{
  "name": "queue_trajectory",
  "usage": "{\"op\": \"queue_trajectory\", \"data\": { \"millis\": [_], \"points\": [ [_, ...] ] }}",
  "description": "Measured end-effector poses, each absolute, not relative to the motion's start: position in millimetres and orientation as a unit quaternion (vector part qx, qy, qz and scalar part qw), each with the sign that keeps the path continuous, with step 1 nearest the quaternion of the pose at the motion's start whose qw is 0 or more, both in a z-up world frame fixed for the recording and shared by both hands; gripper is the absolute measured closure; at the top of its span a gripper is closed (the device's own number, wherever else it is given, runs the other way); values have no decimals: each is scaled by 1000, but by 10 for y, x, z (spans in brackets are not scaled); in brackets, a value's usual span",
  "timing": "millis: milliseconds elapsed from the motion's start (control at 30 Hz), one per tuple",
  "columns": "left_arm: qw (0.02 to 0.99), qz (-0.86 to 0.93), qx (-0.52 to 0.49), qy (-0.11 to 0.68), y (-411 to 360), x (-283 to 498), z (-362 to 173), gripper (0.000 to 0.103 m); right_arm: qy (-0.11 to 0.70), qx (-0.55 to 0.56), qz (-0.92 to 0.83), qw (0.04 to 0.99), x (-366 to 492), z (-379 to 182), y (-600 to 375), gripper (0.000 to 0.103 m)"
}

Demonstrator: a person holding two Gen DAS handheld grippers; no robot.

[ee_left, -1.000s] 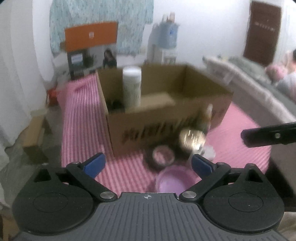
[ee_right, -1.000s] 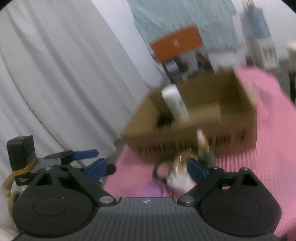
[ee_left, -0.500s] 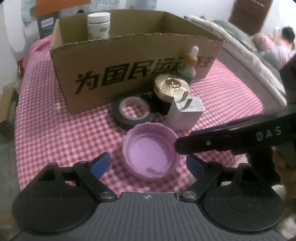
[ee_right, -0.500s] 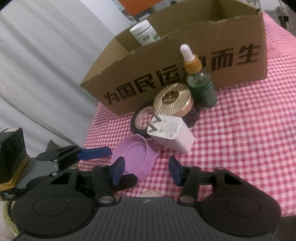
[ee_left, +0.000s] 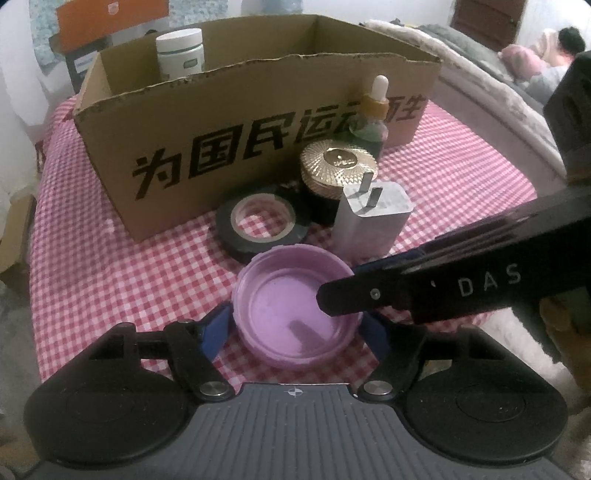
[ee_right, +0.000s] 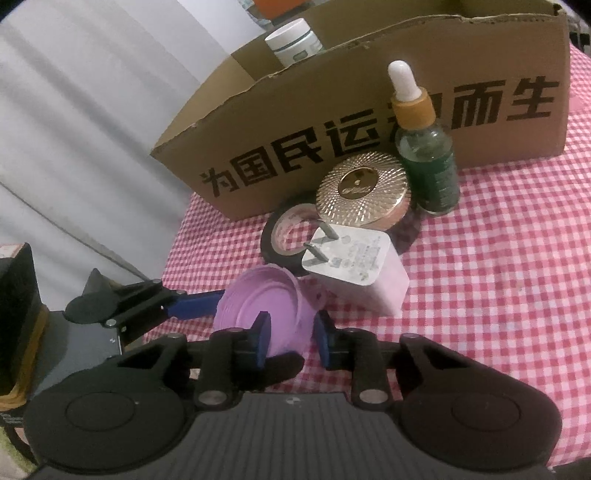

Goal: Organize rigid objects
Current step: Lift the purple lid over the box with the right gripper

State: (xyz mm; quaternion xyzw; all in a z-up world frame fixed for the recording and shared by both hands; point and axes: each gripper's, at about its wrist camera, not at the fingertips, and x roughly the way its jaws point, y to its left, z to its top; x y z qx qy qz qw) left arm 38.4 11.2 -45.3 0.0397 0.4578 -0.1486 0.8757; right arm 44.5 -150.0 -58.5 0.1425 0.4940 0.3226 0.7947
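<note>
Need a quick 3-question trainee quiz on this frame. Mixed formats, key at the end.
1. True or false: the white jar stands inside the cardboard box.
2. What lies between the left tool fingers? A. tape roll B. purple lid C. charger
3. Fill in: the right tool has one finger inside the lid and one outside, straddling its ____.

Key: 1 true; 2 B; 3 rim

- Ahead of my left claw, a brown door (ee_left: 485,20) sits in the far white wall.
- A grey sofa (ee_left: 476,70) runs along its right.
- White curtains (ee_right: 92,122) hang left of my right claw.
</note>
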Motion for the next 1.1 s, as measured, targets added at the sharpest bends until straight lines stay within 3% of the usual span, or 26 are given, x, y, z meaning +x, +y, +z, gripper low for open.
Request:
{"op": "queue_trajectory", "data": {
  "millis": [333, 567, 767, 900, 1100],
  "points": [
    [898, -126, 45, 418, 244, 55, -96, 29, 475, 131, 341, 801, 282, -360, -1437, 75],
    [929, -103, 60, 351, 304, 26, 459, 29, 413, 105, 378, 822, 249, 162, -1346, 75],
    [940, -103, 63, 318, 298, 448, 847, 29, 356, 78, 397, 842, 534, 704, -1303, 75],
    [933, -114, 45, 340, 327, 943, 925, 29, 355, 69, 396, 844, 941, 923, -1279, 75],
    [900, -126, 16, 418, 380, 1613, 705, 29, 442, 80, 388, 805, 1805, 861, -1237, 75]
  ]
}}
